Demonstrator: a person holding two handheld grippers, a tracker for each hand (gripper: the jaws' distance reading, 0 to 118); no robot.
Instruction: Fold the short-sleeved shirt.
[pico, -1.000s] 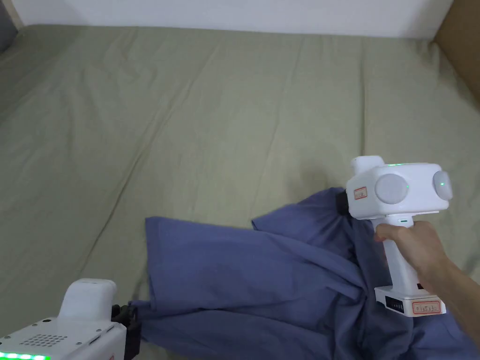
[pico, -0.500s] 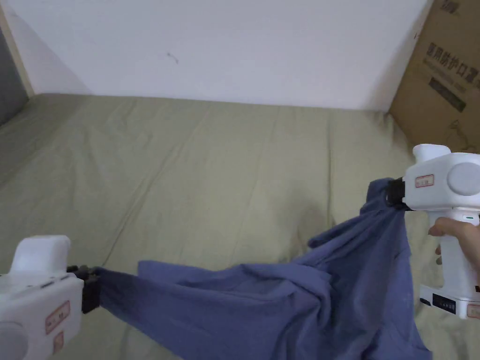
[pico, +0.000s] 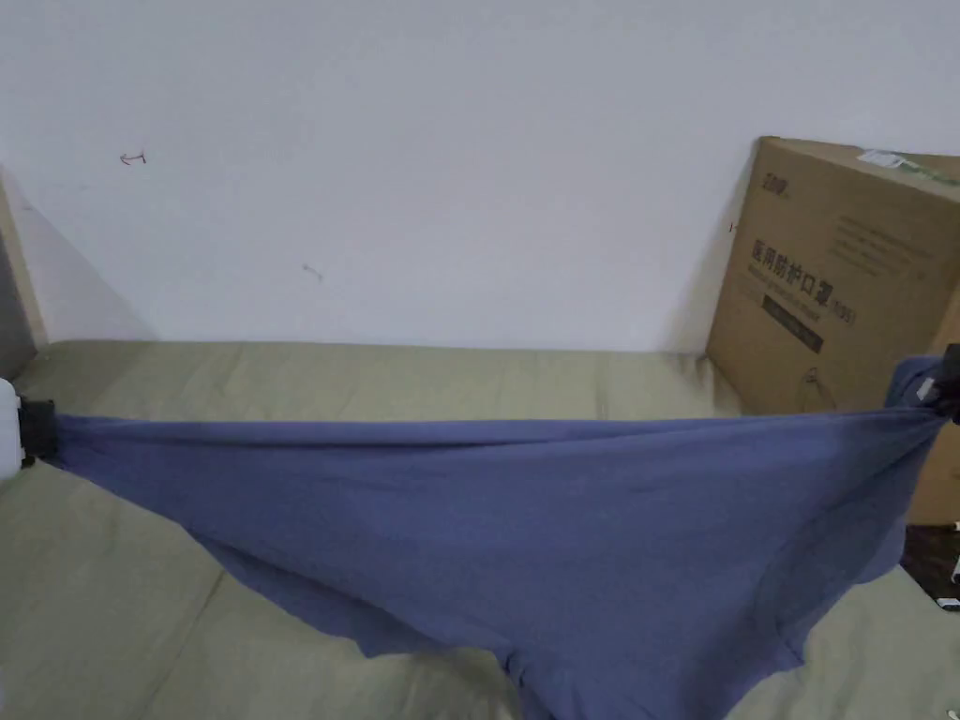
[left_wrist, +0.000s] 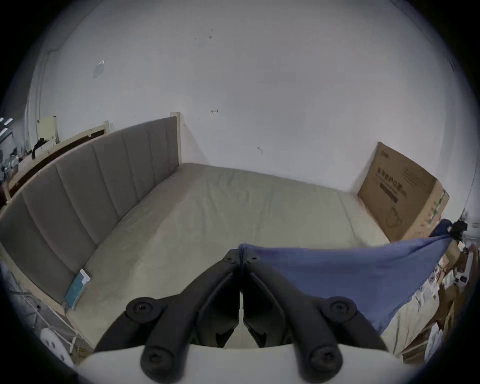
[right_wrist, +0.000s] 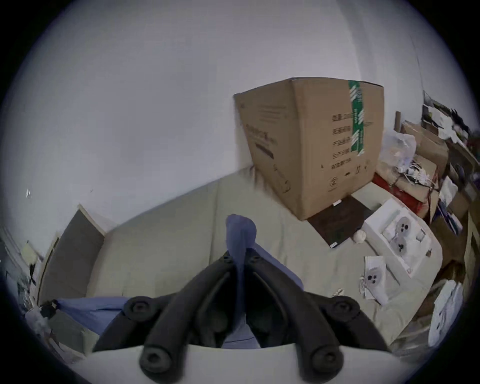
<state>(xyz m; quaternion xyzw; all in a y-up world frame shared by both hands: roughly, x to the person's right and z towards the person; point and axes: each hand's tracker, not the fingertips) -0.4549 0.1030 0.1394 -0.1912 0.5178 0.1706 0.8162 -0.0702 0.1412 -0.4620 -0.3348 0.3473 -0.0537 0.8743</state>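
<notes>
**Shirt stretched taut above the bed**

Olive bedsheet (pico: 394, 384) runs back to a white wall, with a cardboard box (pico: 834, 281) standing at the far right corner. Above the sheet hangs the blue shirt (pico: 525, 525), pulled into a wide band whose long axis runs left to right. The left gripper (left_wrist: 241, 256) has its jaws pressed together on one end of the cloth, which trails off to the right from it. The right gripper (right_wrist: 240, 256) likewise pinches the other end, a tuft of fabric poking up past its tips. Each gripper sits at its own end, so neither is nearer the middle; the slack body sags toward the near edge, its lowest part close to or brushing the sheet.

Half a second ago the shirt drooped in heavy folds between grippers held lower and closer together; now they are spread wide and the top edge is nearly straight. Laying it flat looks like the next step.
</notes>
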